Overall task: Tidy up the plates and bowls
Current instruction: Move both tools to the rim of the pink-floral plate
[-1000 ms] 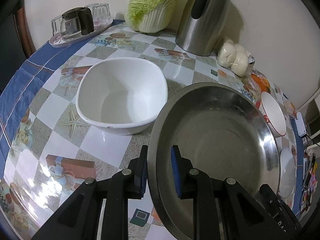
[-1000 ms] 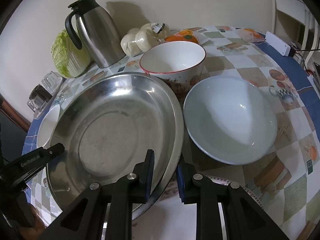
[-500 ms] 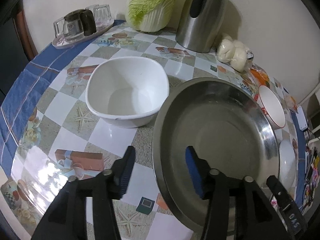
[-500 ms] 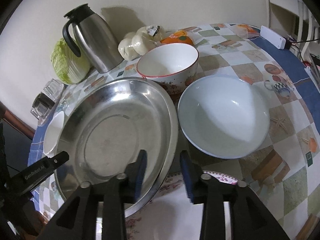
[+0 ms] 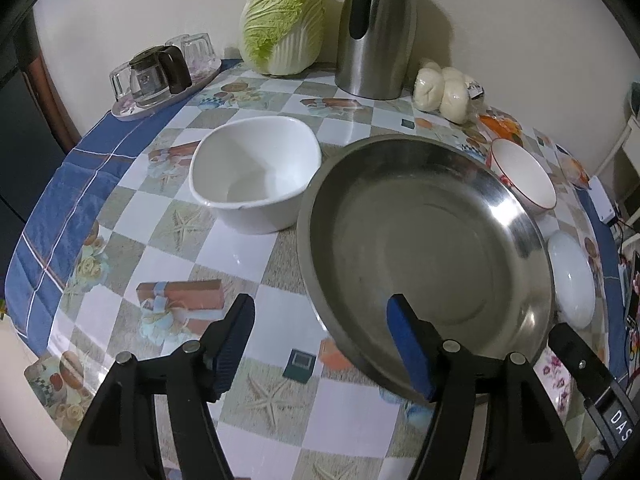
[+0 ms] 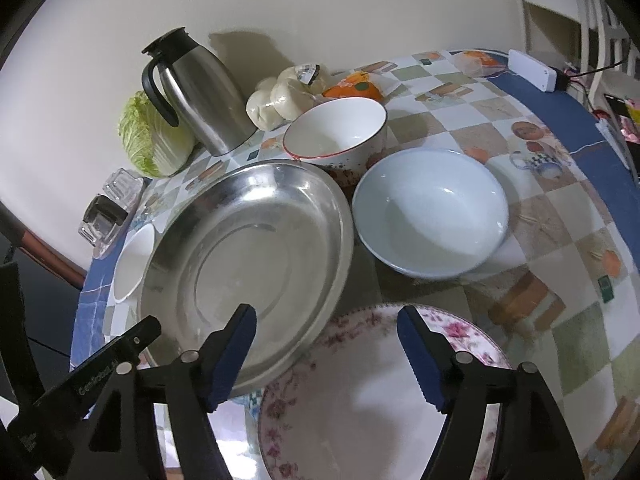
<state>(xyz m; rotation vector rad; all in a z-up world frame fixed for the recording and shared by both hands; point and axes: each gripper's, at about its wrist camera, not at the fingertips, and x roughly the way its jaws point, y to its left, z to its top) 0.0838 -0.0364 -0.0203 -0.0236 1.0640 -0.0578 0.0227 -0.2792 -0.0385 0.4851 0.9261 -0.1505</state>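
On the checked, glossy surface point(image 5: 256, 248), a wide round stainless-steel pan point(image 5: 424, 240) sat in the middle, its near rim lying between the two grippers. The left gripper point(image 5: 320, 340) straddled the pan's near-left rim with its jaws opening: the blue pad of one finger hung over the pan's floor, the other stood outside over the cloth, and neither pressed on the metal. The right gripper point(image 6: 326, 354) was likewise released and opening, one finger over the pan's near-right rim and the other over a white plate with a pink floral border point(image 6: 372, 392) at the near edge, where the pan's rim seemed to overlap that plate, though the blur there left this unsure.

A squarish white bowl point(image 5: 256, 176) stood just beside the pan on its left, directly ahead of the left gripper and plainly the nearer piece for that hand. A shallow pale-blue round bowl point(image 6: 430, 212) lay just right of the pan, ahead of the right gripper, with a red-rimmed white bowl point(image 6: 336, 132) behind it, close to both. With the pan set down, the next move probably turned on this split: each remaining bowl lay forward of the hand on its own side, and either could be nested into the pan between them.
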